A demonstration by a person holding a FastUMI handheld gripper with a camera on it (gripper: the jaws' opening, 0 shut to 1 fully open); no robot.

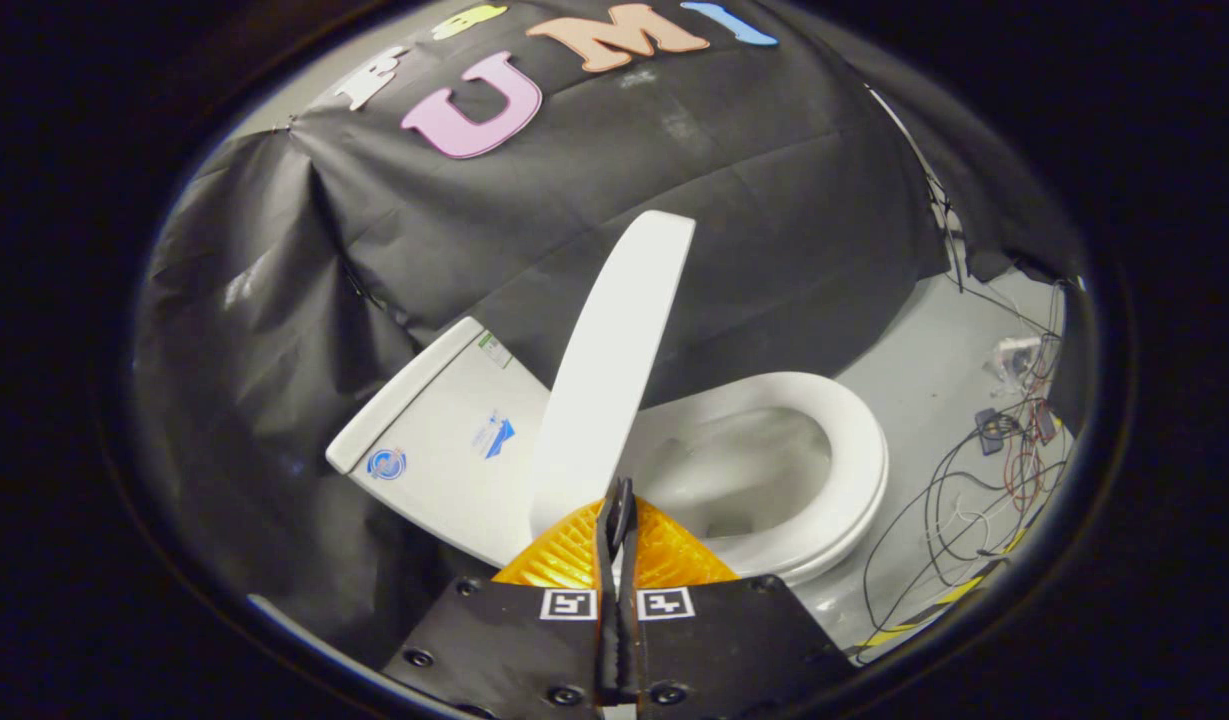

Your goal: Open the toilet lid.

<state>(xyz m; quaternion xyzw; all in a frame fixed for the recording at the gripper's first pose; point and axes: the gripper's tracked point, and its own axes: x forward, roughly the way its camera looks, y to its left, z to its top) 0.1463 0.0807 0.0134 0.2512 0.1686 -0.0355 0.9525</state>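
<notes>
White lid (614,370) half up, edge-on just beyond the fingers (617,520), long axis running away. Pinched nearly closed, maybe on its near rim, can't tell.

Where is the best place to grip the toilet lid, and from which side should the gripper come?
Grip the toilet lid at its thin free edge, coming edge-on from the front. It stands half raised over the seat, a flat slab. The gripper looks shut near its lower end.
</notes>
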